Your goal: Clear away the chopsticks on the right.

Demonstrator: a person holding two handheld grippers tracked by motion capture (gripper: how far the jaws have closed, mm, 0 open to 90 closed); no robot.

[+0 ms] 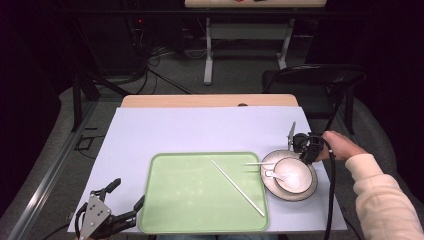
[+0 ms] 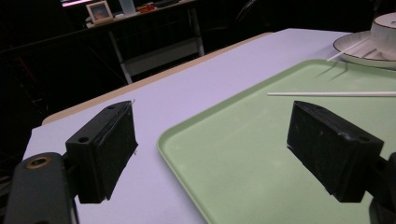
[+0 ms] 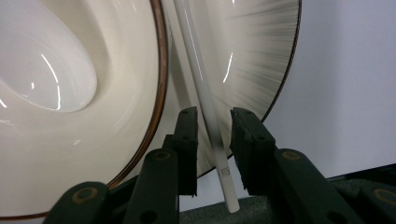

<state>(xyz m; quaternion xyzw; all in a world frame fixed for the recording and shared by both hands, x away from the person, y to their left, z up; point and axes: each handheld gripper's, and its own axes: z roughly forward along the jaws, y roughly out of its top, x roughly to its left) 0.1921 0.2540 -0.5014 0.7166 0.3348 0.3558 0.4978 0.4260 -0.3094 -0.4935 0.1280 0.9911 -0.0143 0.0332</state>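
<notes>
A pale lilac table [image 1: 200, 127] in a dark room carries a green tray [image 1: 190, 200]. Your right gripper [image 3: 214, 135] is at the plate [image 3: 261, 56] beside the bowl [image 3: 93, 140], jaws drawn in around a white chopstick [image 3: 205, 102] lying on the plate's rim (a sliver of gap shows, so not clamped). Your left gripper [image 2: 210, 149] hangs wide open over the tray's near corner.

Green tray [image 1: 190, 200] on the white sheet [image 1: 165, 130]; black chair [image 1: 320, 80] beyond the table.
</notes>
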